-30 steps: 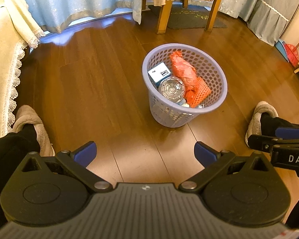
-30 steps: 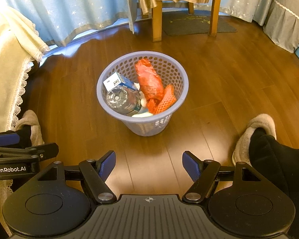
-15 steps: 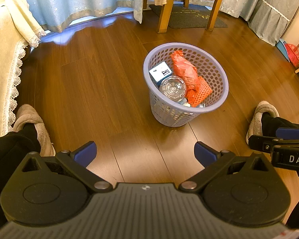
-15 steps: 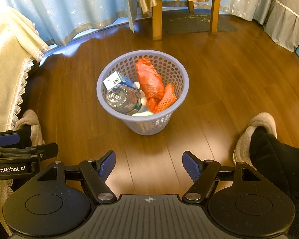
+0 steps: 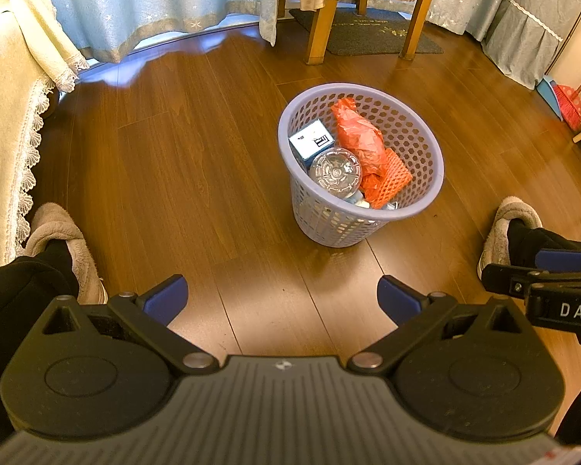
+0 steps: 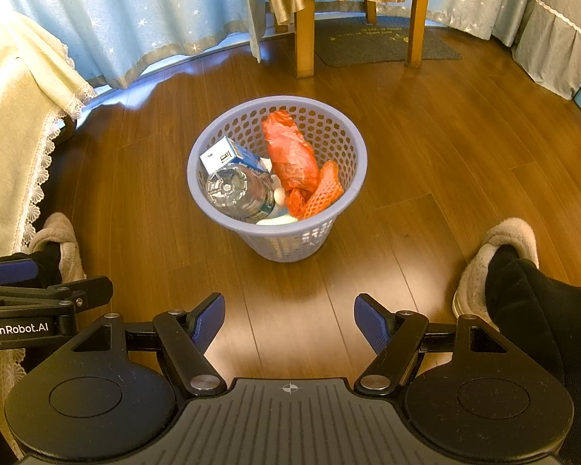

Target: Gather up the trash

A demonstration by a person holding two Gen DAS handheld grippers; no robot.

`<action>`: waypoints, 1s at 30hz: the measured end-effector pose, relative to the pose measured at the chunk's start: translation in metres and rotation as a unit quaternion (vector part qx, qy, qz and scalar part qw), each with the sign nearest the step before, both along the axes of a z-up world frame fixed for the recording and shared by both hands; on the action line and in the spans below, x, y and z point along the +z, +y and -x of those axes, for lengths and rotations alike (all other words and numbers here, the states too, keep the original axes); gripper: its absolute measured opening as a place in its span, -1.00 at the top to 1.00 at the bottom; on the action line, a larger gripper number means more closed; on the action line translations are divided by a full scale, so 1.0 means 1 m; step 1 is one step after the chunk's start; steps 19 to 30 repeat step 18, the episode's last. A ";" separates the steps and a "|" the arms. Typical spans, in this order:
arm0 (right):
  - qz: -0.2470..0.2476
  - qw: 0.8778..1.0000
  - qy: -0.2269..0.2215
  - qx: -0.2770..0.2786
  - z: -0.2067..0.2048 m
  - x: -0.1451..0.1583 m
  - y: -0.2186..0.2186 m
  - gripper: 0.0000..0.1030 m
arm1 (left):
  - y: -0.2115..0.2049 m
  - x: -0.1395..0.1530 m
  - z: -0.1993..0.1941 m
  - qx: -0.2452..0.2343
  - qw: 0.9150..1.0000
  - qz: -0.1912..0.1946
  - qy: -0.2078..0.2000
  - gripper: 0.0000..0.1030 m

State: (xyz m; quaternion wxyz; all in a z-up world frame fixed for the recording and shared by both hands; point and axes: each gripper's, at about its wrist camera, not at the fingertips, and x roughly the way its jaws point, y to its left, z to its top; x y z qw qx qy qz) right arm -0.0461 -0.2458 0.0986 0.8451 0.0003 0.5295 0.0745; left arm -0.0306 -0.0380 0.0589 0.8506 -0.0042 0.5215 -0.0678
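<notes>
A lavender perforated basket [image 6: 277, 190] stands upright on the wooden floor [image 6: 426, 147], in the middle distance ahead of both tools. Inside it lie a crumpled orange plastic bag [image 6: 290, 155], a piece of orange foam netting [image 6: 325, 193] on its right, a blue-and-white carton [image 6: 228, 157] on the left, and a clear plastic bottle [image 6: 238, 192] with its base turned up toward the near side. A few white scraps sit under them, too small to tell apart.

The left hand-held gripper [image 5: 282, 298] hovers low over bare floor at the near edge, its blue-padded fingers spread wide with nothing between them. The right hand-held gripper [image 6: 289, 319] is likewise spread apart and empty, just beside the left one.

Bare floor surrounds the basket on every side, with open boards between its near wall and both tools. A grey slipper [image 6: 495, 255] rests near right of the basket and another slipper [image 6: 56, 238] near left, each well apart from it. Along the left edge hangs a cream lace-trimmed cloth [image 6: 15, 124]. At the far side, pale blue curtains [image 6: 135, 7] reach the floor, and two wooden chair legs [image 6: 304, 35] stand in front of a dark mat [image 6: 383, 42]. In the left wrist view a red broom [image 5: 571, 104] leans at the far right edge.
</notes>
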 end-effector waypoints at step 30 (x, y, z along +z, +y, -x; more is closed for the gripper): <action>0.000 1.000 0.000 0.000 0.000 -0.001 0.000 -0.38 | 0.001 0.002 0.002 0.006 1.000 -0.002 -0.011 -0.98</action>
